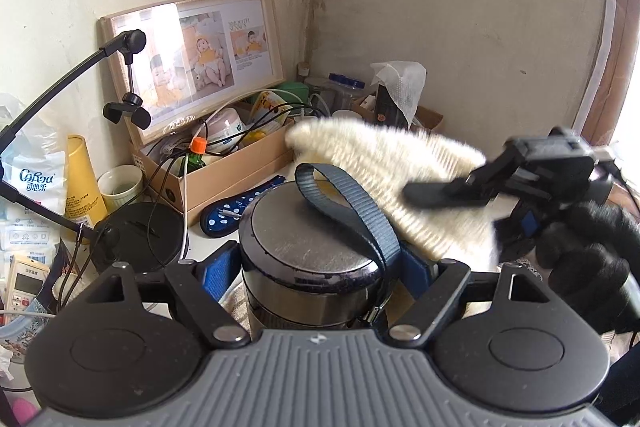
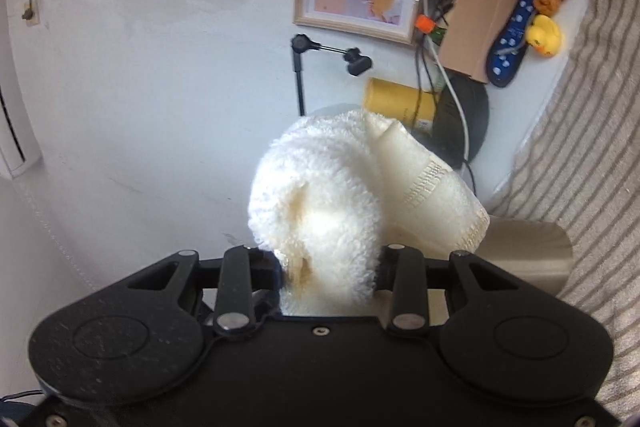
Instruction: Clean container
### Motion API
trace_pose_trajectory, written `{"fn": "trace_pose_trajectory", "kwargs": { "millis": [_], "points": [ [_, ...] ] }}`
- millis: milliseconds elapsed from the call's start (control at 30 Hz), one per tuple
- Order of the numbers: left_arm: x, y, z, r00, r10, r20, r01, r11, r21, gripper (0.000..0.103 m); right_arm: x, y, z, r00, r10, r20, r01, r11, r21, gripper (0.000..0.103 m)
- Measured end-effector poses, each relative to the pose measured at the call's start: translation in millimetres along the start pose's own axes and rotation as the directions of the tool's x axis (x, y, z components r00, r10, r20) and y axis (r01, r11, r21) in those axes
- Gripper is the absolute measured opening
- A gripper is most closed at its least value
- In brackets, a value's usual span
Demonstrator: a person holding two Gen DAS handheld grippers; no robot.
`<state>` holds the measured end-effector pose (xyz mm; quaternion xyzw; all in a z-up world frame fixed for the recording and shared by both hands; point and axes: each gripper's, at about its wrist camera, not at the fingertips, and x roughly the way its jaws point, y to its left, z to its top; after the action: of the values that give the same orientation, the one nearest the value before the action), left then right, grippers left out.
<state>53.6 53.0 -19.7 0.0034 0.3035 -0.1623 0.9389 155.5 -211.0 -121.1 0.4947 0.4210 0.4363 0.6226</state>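
A steel container (image 1: pixel 308 267) with a dark lid and a blue strap (image 1: pixel 352 211) sits between my left gripper's (image 1: pixel 316 267) blue pads, which are shut on its body. My right gripper (image 2: pixel 328 267) is shut on a white fluffy towel (image 2: pixel 340 195). In the left wrist view the towel (image 1: pixel 384 167) hangs blurred just behind and right of the container's lid, held by the right gripper (image 1: pixel 448 191) in a black-gloved hand. Part of the steel body (image 2: pixel 528 255) shows at the right of the right wrist view.
A cardboard box (image 1: pixel 224 167) of clutter and a framed photo (image 1: pixel 192 59) stand against the wall. A black stand base (image 1: pixel 140 235), a yellow tube (image 1: pixel 82 183) and a blue dotted item (image 1: pixel 236 211) lie left of the container. A striped cloth (image 2: pixel 592 167) covers the surface.
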Motion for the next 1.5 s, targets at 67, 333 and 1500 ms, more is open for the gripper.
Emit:
{"fn": "trace_pose_trajectory", "kwargs": {
  "millis": [67,333,1500],
  "points": [
    [-0.2,0.8,-0.6,1.000,-0.002,0.003,0.002,1.000,0.000,0.083,1.7,-7.9,-2.7,1.000,-0.023,0.009,0.023,1.000,0.016,0.034],
    [1.1,3.2,-3.2,1.000,-0.002,0.011,0.002,1.000,-0.010,0.083,7.8,-29.0,-2.8,0.998,-0.059,0.026,0.057,0.995,0.083,0.034],
    [1.8,-2.2,-2.2,0.999,0.036,0.007,-0.035,0.999,-0.012,0.083,32.4,-129.3,7.1,0.938,-0.333,-0.097,0.347,0.915,0.206,0.034]
  ]
}}
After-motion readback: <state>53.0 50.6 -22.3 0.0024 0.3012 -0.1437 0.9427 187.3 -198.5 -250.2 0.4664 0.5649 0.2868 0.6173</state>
